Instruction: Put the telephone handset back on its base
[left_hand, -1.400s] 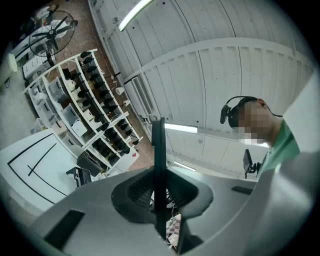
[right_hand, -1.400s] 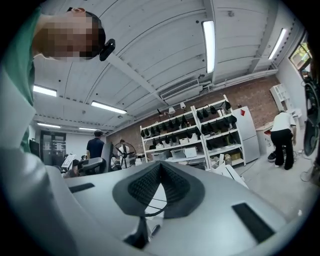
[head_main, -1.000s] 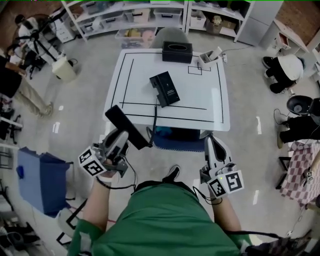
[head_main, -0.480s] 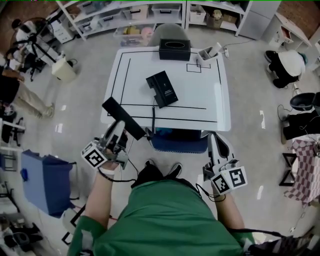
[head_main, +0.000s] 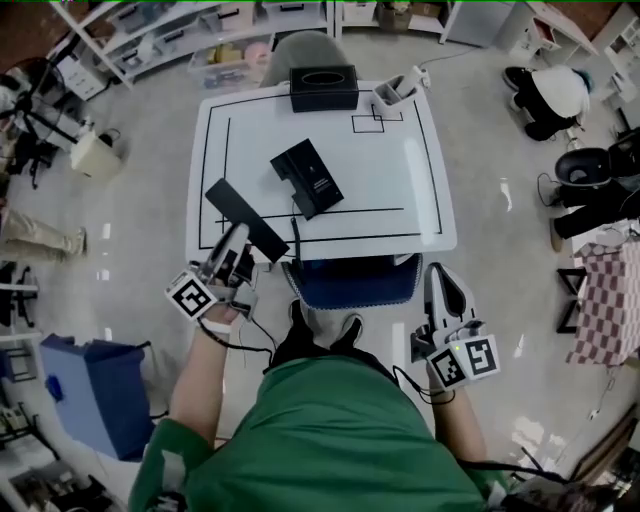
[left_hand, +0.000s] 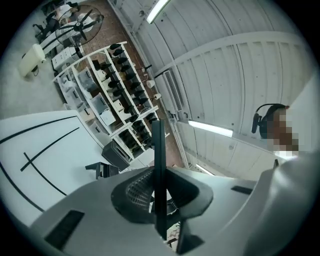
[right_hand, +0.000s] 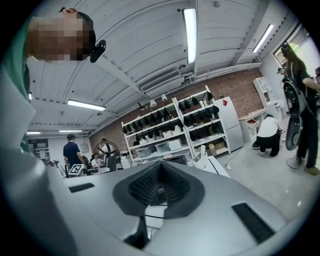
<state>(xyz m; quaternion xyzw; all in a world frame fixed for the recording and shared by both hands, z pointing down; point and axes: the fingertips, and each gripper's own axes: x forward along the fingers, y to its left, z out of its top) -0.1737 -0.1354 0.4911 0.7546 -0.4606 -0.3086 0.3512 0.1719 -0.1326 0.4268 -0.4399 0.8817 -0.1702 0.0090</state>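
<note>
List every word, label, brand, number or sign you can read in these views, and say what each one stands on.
No text can be read in any view.
Telephone base: any print is too small to read.
Handset: no print shows.
Black box: no print shows.
Left cube on the left gripper: black-and-white square pattern only, no letters or digits.
Right cube on the right gripper: the same kind of pattern.

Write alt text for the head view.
From above, a person's left gripper holds a black telephone handset over the near-left corner of a white table; its base sits mid-table. The right gripper is empty.
</note>
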